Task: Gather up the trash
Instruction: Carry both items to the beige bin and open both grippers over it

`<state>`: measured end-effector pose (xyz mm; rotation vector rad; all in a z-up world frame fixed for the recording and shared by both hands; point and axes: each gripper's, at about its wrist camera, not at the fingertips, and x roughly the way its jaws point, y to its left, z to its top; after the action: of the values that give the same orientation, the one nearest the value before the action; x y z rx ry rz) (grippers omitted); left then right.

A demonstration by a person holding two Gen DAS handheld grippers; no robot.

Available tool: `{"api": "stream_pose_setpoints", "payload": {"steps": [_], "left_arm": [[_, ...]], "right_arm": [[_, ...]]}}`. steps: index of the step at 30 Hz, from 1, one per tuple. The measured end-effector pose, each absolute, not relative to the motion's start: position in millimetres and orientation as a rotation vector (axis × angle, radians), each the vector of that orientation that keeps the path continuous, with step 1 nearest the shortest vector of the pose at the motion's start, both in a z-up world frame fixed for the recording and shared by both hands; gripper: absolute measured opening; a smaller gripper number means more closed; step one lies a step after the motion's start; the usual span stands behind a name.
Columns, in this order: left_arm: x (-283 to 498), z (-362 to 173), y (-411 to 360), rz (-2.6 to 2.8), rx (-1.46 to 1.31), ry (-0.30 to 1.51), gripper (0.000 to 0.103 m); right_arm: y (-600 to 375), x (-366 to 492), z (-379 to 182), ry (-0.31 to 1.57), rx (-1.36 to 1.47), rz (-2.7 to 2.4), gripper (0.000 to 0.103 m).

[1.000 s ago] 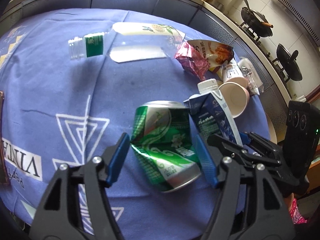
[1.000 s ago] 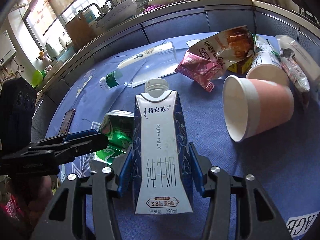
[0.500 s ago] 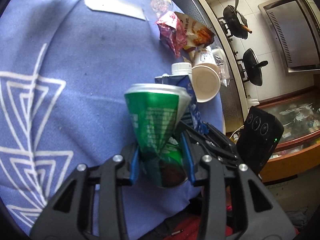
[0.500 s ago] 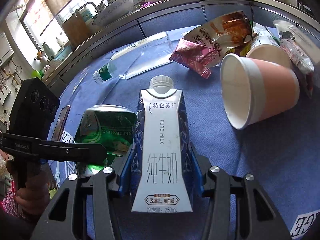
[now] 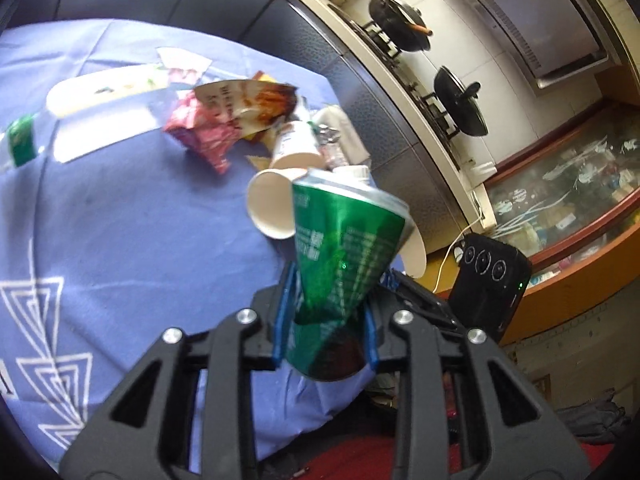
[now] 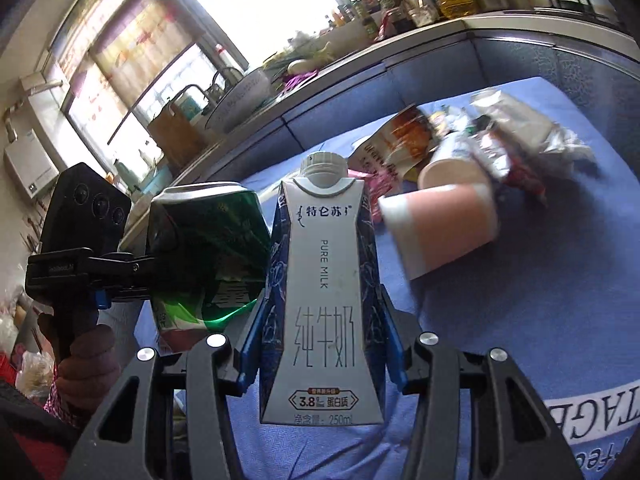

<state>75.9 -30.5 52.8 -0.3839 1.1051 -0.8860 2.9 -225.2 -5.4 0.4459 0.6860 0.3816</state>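
A crushed green can (image 5: 344, 240) hangs above the blue tablecloth (image 5: 120, 220), pinched low down between the blue pads of my left gripper (image 5: 328, 312), whose jaws are still closing on it. In the right wrist view the same can (image 6: 208, 240) sits just left of a blue-and-white milk carton (image 6: 324, 272). My right gripper (image 6: 322, 336) is shut on that carton, which stands upright and raised off the cloth. A person's hand (image 6: 88, 360) holds the left gripper's handle.
A pink paper cup (image 6: 440, 232) lies on its side behind the carton, with a second cup (image 5: 296, 144), snack wrappers (image 5: 240, 108) and a flattened clear bottle (image 5: 100, 92) farther back. A counter with black pans (image 5: 400, 32) runs past the table's edge.
My left jaws closed onto the can and lifted it off the cloth. The right gripper raised the carton, and both views have swung up and turned.
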Motion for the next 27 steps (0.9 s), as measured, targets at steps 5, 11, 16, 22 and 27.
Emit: {"api": "stream_pose_setpoints", "payload": {"steps": [5,11,16,22,27], "left_arm": [[96.6,71.0,-155.3,-1.042,-0.218,1.103,0.027],[100.4,47.9,-321.2,-1.185,-0.032,1.168,0.027],[95.6,15.9,-413.9,-1.195,0.062,1.225,0.028],[94.3,-27.5,-477.4,-1.079,0.210,1.283,0.030],[100.0,-44.2,-486.4,-1.015,0.243,1.314,0.040]], "right_arm": [[-320.3,-31.5,-2.8,0.587,0.529,0.176,0.051],[-441.5,-66.4,-36.7,0.565,0.624,-0.119,0.051],[-512.2,-76.7,-73.9,0.618,0.661,-0.323,0.051],[-549.9,-76.6,-106.2,0.661,0.691,-0.393,0.056],[-554.6,-85.7,-110.9,0.608,0.694,-0.422,0.074]]}}
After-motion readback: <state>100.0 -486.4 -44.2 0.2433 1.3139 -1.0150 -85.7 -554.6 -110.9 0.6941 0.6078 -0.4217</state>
